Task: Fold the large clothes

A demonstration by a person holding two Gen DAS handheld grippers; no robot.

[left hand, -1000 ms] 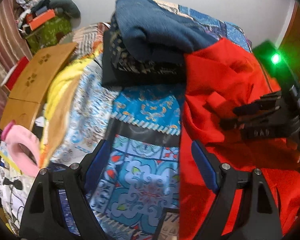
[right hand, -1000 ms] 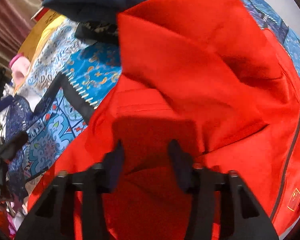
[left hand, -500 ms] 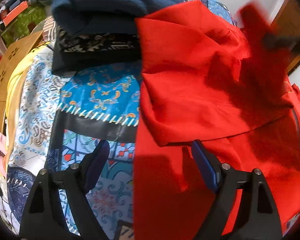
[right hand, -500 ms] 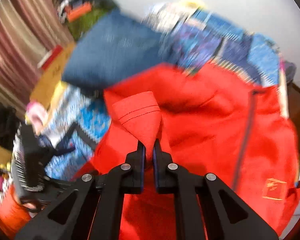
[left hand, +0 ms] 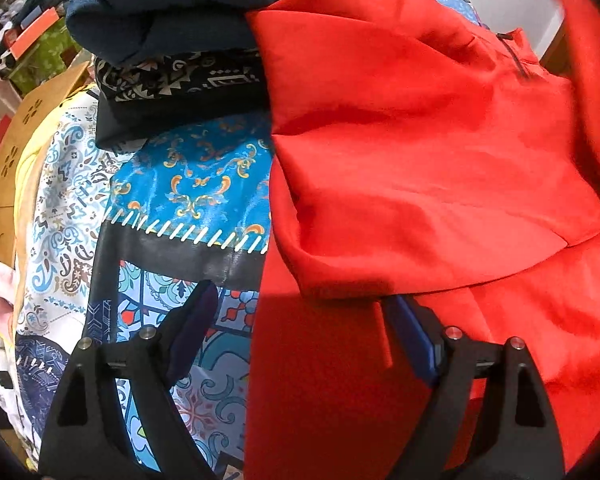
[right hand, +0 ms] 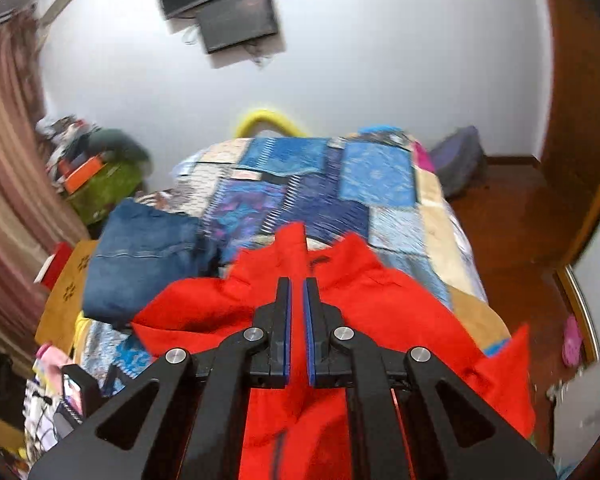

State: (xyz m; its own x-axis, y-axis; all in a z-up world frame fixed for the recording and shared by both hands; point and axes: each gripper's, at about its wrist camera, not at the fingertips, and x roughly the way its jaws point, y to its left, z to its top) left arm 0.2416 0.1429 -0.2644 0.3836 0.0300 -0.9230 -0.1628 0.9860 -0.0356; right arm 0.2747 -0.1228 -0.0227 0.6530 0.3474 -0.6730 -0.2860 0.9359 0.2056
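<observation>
A large red jacket (left hand: pixel 420 160) lies spread on the patterned bedspread (left hand: pixel 188 184), one flap folded over its body. My left gripper (left hand: pixel 300 300) hangs open just above the jacket's left edge, one finger over the bedspread, the other over red cloth. In the right wrist view my right gripper (right hand: pixel 297 282) is shut on a pinch of the red jacket (right hand: pixel 380 300), and the cloth it grips is raised above the bed. A blurred strip of that raised red cloth (left hand: pixel 588 80) shows at the right of the left wrist view.
Folded dark blue jeans (left hand: pixel 172 12) rest on a black patterned folded garment (left hand: pixel 180 84) at the jacket's far left. A wooden board (left hand: pixel 20 140) lies beside the bed. A wall screen (right hand: pixel 224 0) hangs ahead, and a wooden door (right hand: pixel 580 140) stands at right.
My right gripper shut on a fold of the jacket and rose, its view swinging up toward the wall. My left gripper shifted right and lower, over the jacket's edge, still open.
</observation>
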